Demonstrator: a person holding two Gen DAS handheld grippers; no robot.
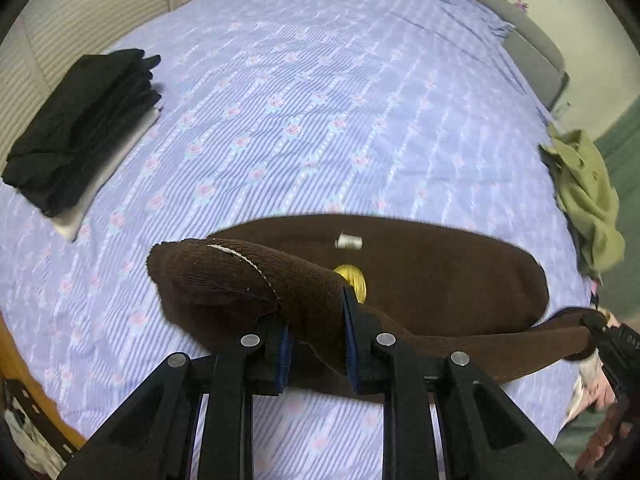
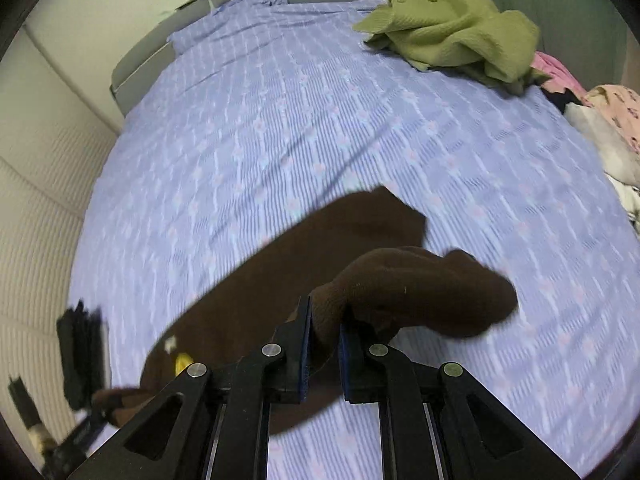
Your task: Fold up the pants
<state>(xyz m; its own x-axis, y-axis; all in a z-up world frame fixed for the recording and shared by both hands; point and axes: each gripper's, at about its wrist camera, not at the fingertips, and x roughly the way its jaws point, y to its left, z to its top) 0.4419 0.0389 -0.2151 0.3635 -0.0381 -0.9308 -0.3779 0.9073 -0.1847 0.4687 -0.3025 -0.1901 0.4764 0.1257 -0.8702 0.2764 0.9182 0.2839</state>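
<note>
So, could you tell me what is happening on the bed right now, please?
A person is folding a pair of brown pants on the bed with two handheld grippers. The left gripper is shut on one bunched end of the fabric, and the right gripper is shut on the other, both lifted over the part lying flat. A folded dark stack sits to one side, and a crumpled green garment waits at the far edge.
</note>
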